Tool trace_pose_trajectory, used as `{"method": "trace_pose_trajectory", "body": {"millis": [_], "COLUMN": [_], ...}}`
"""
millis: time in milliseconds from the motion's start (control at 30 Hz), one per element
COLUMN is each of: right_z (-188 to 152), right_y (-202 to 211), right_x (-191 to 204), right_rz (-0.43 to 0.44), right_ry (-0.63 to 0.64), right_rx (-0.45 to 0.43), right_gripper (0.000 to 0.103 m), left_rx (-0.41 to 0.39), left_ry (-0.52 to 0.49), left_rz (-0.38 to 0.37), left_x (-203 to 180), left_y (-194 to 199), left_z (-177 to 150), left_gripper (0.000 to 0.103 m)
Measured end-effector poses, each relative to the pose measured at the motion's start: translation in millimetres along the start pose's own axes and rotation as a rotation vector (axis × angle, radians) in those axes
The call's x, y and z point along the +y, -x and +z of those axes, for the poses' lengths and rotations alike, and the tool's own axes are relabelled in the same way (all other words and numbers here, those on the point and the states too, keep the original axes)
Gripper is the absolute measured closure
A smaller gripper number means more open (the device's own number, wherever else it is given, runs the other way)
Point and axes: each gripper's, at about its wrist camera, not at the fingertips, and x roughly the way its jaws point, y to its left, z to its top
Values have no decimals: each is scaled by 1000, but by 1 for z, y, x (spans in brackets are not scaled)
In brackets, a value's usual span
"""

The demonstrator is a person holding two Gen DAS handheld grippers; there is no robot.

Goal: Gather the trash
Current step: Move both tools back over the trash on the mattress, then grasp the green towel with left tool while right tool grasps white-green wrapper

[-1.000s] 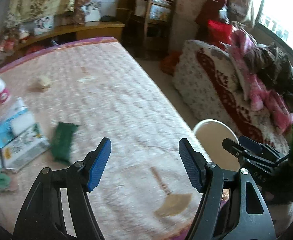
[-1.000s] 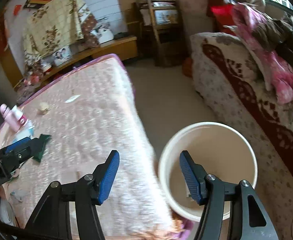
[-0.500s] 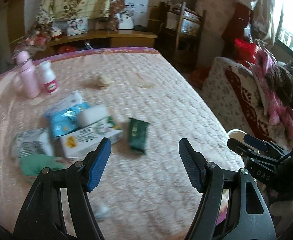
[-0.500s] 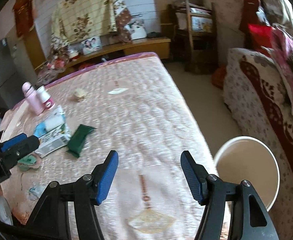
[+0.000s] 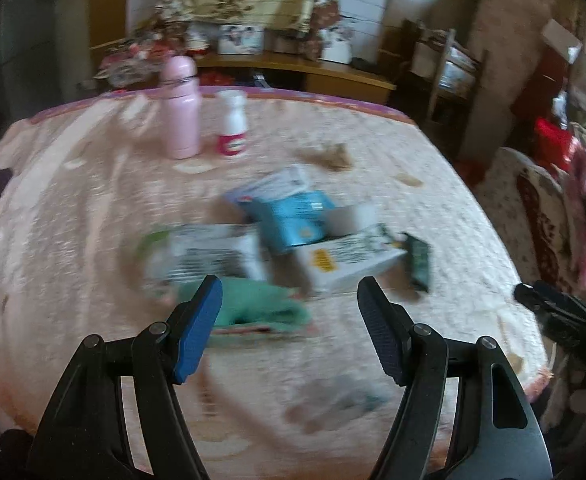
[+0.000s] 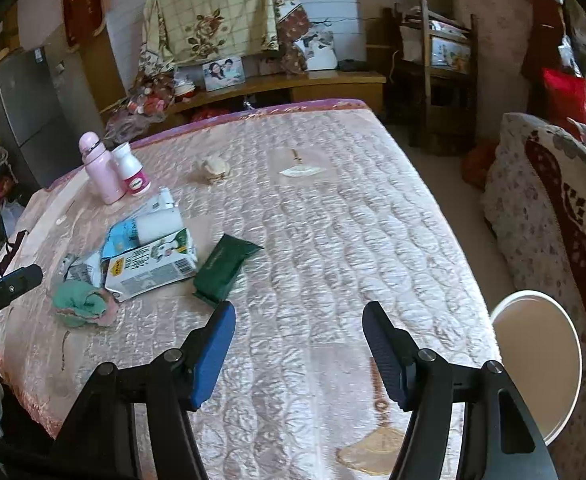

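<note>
A pile of trash lies on the pink quilted bed [image 6: 333,240]: a white milk carton [image 6: 149,268], a blue-and-white packet [image 6: 141,228], a dark green wrapper [image 6: 225,264], a green crumpled cloth [image 6: 79,304] and a crumpled tissue [image 6: 213,168]. The left wrist view is blurred; the carton [image 5: 349,260], blue packet [image 5: 297,220] and green cloth [image 5: 253,308] show there. My left gripper [image 5: 291,328] is open and empty, just short of the cloth. My right gripper [image 6: 299,350] is open and empty above the bed's near part. A white bucket [image 6: 541,360] stands on the floor at the right.
A pink bottle [image 6: 99,172] and a white bottle with a pink label [image 6: 131,168] stand on the bed's far left. A patterned sofa [image 6: 553,208] with clothes is at the right. A wooden shelf [image 6: 293,84] and rack [image 6: 441,64] stand behind the bed.
Both grippers have swung left, away from the bucket and toward the trash pile. The pile now sits straight ahead of the left gripper. Both stay open.
</note>
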Motion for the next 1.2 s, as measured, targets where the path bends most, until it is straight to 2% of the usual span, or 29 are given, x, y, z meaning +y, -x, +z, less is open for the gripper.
{"method": "trace_pose_trajectory", "body": {"millis": [133,300,433,667,767,967,1100,1200], "right_z": [-1,-2,-3,-3,-6,-30,-48,-62], "right_y": [-9,-19,-31,-44,-46,-45,-48,-59], "right_x": [10,20,32,46,60,104,138,159], "right_rz": [12,35,54,114,179,422,496,478], "right_ry": [12,23,40,48,83,183,263,321], "right_rx": [14,37,63,100,125,234,271,279], "right_gripper": [38,36,36,35,35,35,35,37], "left_rx": [20,56,94,120,120,126,128,137], "left_ry": [43,109,149,148,125,100,79,74], "left_rz": [30,30,-4,-37,-24,-16,2,7], "left_x": [34,67,74,59,53,50,47,46], "left_y": [1,-3,-15,-45,-56,-72,-80,-82], "left_z": [-6,-13,-15,-12,-9,-3,-1,-2], "left_gripper": [34,34,34,34,34,34,34,34]}}
